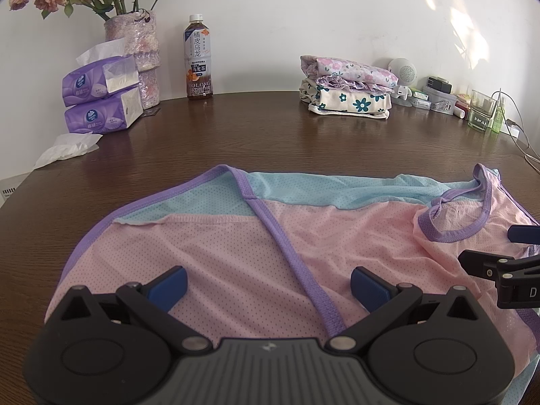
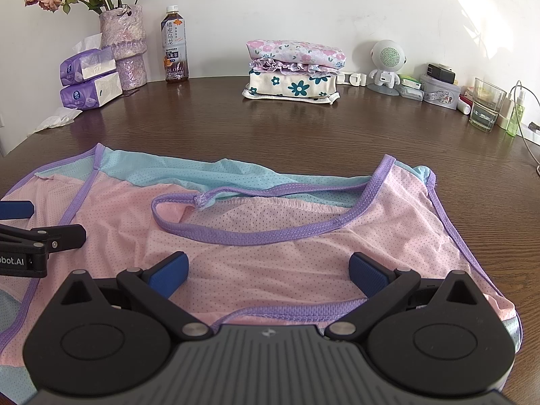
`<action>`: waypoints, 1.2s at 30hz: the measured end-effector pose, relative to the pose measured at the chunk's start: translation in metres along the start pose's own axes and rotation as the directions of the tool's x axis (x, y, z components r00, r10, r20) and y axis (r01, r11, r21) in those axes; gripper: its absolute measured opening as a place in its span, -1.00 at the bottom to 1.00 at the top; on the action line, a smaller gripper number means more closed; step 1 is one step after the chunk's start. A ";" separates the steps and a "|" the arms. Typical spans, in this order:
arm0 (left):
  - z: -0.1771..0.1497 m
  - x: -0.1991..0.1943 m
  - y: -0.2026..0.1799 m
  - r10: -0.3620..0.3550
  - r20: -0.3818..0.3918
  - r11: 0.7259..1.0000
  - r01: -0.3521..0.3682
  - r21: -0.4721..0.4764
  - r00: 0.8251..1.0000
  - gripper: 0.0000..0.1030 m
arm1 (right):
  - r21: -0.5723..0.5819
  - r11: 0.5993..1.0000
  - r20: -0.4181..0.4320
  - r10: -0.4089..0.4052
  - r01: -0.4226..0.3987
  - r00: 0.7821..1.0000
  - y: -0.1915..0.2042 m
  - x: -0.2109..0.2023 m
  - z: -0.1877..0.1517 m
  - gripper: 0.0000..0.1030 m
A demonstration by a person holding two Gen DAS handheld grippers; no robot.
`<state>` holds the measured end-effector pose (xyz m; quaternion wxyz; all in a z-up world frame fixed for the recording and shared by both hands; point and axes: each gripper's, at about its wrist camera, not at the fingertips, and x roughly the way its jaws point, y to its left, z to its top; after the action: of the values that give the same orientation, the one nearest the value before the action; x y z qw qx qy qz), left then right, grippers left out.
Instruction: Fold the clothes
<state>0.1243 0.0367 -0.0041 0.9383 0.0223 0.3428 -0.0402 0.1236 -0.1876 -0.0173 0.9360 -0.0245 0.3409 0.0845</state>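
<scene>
A pink and light-blue mesh top with purple trim [image 1: 236,246] [image 2: 270,246] lies spread flat on the brown wooden table [image 1: 270,128] [image 2: 303,125]. My left gripper [image 1: 268,287] hovers open over its near left part, a purple trim band running between the blue pads. My right gripper [image 2: 268,275] is open over the near right part, just behind the neckline loop. Each gripper shows at the edge of the other's view: the right gripper [image 1: 499,253] and the left gripper [image 2: 40,226]. Nothing is held.
A stack of folded floral clothes [image 1: 347,84] [image 2: 293,71] sits at the back. Tissue packs [image 1: 101,98], a vase of dried roses [image 1: 141,54], a tea bottle [image 1: 198,57] stand back left. A small speaker [image 2: 386,64], tins, a glass [image 2: 486,104] and cables crowd the back right.
</scene>
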 end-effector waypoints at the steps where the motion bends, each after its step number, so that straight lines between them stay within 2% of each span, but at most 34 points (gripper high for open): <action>1: 0.000 0.000 0.000 0.000 0.000 1.000 0.000 0.000 1.000 1.00 | 0.000 1.000 0.000 0.000 0.000 1.000 0.000 0.000 0.000 0.99; 36: 0.002 0.001 -0.001 0.001 -0.001 1.000 -0.001 -0.004 1.000 1.00 | 0.009 1.000 -0.001 -0.012 0.012 1.000 0.002 0.001 0.000 0.99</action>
<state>0.1264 0.0351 -0.0036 0.9382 0.0205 0.3433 -0.0389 0.1245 -0.1853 -0.0180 0.9363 -0.0222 0.3418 0.0773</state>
